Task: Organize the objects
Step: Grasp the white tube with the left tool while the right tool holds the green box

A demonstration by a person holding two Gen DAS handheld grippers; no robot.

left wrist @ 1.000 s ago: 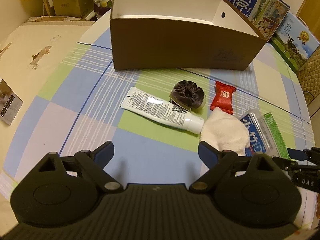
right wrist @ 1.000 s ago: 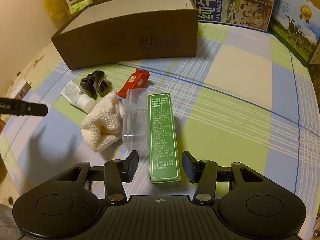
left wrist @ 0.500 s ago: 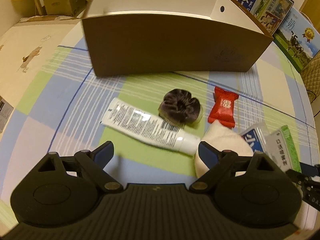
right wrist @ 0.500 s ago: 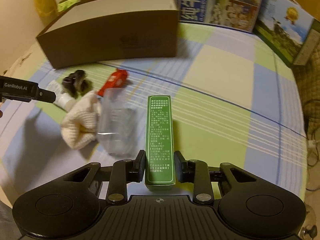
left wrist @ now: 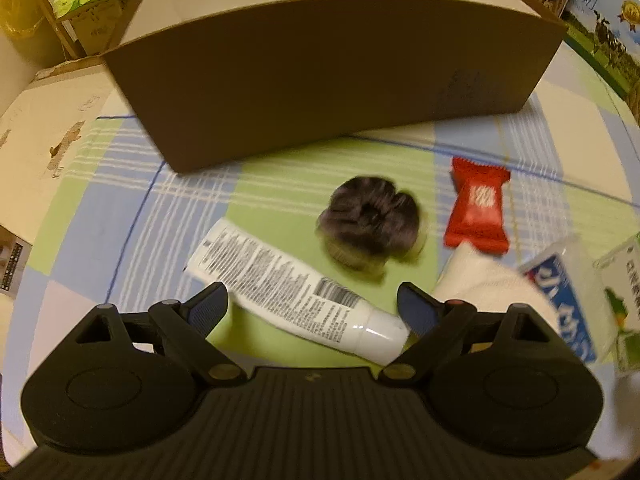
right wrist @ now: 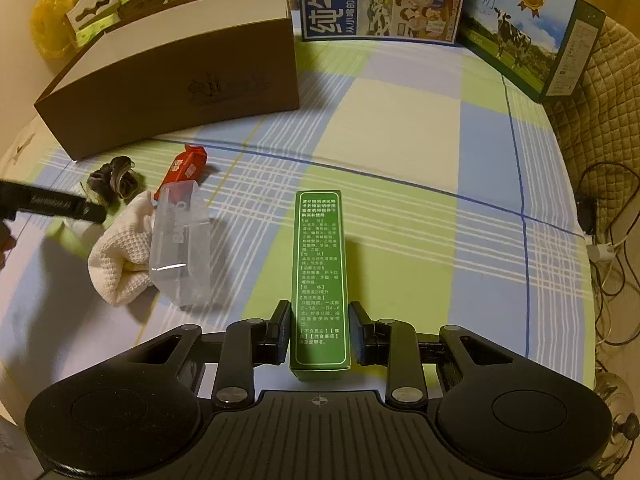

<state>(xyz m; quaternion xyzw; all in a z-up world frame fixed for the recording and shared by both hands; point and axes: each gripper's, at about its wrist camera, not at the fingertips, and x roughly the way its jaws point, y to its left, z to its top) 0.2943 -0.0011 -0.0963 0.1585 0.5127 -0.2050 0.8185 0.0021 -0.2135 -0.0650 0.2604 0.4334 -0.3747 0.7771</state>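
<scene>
1. The green carton (right wrist: pixel 319 276) is held at its near end between the pads of the right gripper (right wrist: pixel 319 330), which is closed onto its long sides; whether it is clear of the checked tablecloth (right wrist: pixel 400 152) cannot be told.
2. The left gripper (left wrist: pixel 313 308) is spread wide and empty, its fingers either side of the white tube (left wrist: pixel 288 288), near the dark scrunchie (left wrist: pixel 370 222).
3. The carton should be kept level, carried far-left and released only once above the brown box (right wrist: pixel 172 80).
4. Chinese print is seen on the carton, a barcode on the tube, and white characters on the red sachet (left wrist: pixel 478 208).
</scene>
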